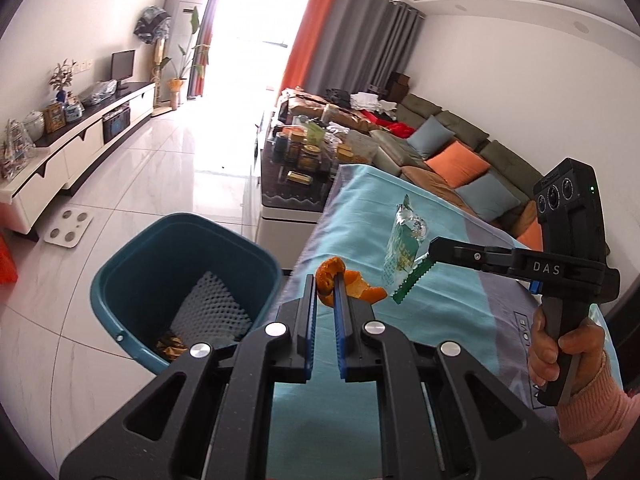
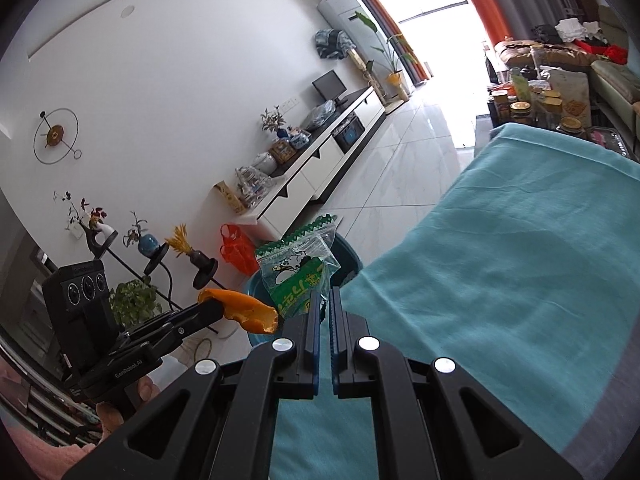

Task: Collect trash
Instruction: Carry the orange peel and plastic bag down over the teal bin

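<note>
Step in hand: carry-to-bin. Both pieces of trash are off the desk (image 1: 420, 320) and in the air, neither dropped yet.

Left hand-held gripper (image 1: 325, 284): jaws clamped on the orange peel (image 1: 340, 282), held just beside the bin (image 1: 132, 280), over the desk edge nearest it. Not clearly above the bin mouth.

Right hand-held gripper (image 2: 325, 300): jaws together on the lower edge of a clear-and-green snack wrapper (image 2: 298, 276); wrapper stands up from the fingers. In the left wrist view it hangs over the desk, farther from the bin than the peel.

Bin sits on the floor against the desk's side. Inside: white foam netting (image 1: 210, 308) and something brown at the bottom.

Next move, as a judgement: shift the peel sideways until it's fully over the bin opening, then part the jaws. The wrapper has more desk to cross; it's light, so releasing low inside the rim would be safer than from height. The two grippers are close, so one at a time to avoid a clash.

Writing: "DAS" on the right gripper body, "GenRobot.AI" on the left one's mount. The wrapper has green Chinese print and a cartoon cow, characters not legible. "LOVE" is printed on the desk cloth nearer the person.
</note>
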